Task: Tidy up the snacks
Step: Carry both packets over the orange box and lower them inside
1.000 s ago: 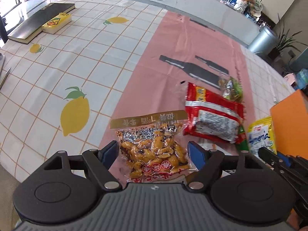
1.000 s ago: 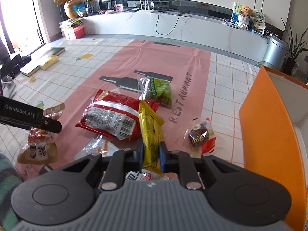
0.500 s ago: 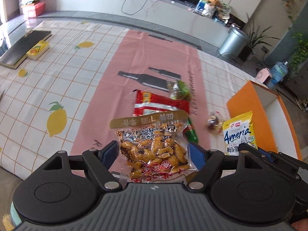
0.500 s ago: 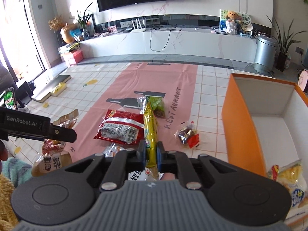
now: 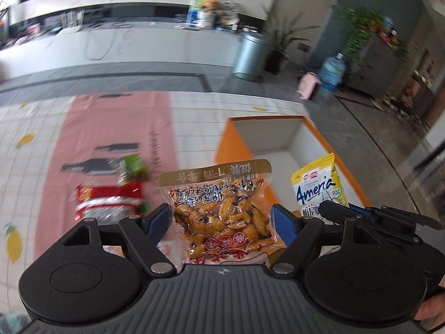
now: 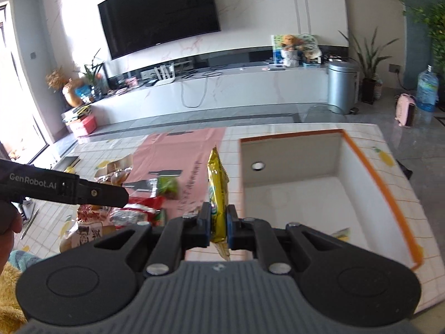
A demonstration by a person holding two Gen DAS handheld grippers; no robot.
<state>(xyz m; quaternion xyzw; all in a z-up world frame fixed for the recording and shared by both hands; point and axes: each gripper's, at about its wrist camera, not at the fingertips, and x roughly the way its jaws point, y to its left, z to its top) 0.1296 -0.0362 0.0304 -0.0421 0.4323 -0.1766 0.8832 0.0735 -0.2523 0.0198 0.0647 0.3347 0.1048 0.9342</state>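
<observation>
Snacks (several packets) lie on pink-striped lemon tablecloth before television.

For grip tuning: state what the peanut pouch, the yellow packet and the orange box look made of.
Peanut pouch: clear glossy plastic film, nuts visible through it.
Yellow packet: shiny printed film, possibly foil-lined, creasing under the right gripper.
Orange box: stiff, matte, pale inside; board or plastic, unclear.

Each wrist camera looks forward along its own fingers, close above the table. Both views share the orange box and pink runner.
</observation>
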